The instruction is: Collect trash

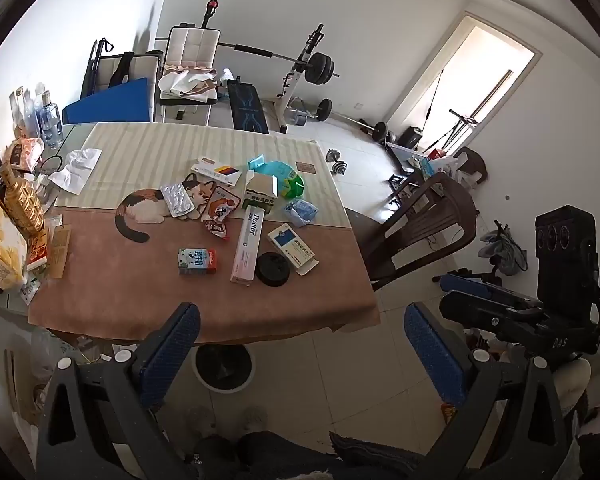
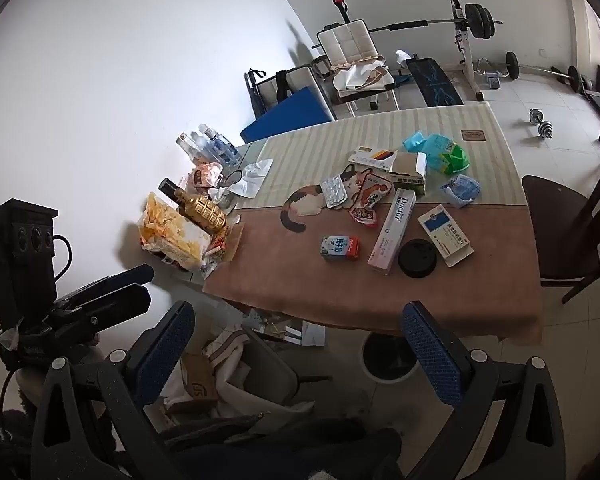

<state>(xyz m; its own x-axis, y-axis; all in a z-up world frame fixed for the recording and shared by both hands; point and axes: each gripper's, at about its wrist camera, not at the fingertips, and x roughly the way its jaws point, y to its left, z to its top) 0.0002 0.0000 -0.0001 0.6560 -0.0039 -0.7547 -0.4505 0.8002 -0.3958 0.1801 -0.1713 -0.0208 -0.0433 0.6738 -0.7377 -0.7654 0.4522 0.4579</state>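
A table under a beige-and-brown cat-print cloth [image 1: 204,288], in a room with a weight bench [image 1: 248,108], holds scattered trash packaging [image 1: 250,216], while the left gripper [image 1: 302,354] and right gripper [image 2: 300,354] hover before its near edge, angled downward, jaws wide apart and empty.

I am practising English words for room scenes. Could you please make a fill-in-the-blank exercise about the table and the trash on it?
1. The long white box printed "Doctor" lies right beside a round ____ lid.
2. The tablecloth shows a sleeping ____.
3. The fingers of the left gripper hold ____.
4. On the floor under the table's near edge stands a round ____.

Missing words: black; cat; nothing; bin
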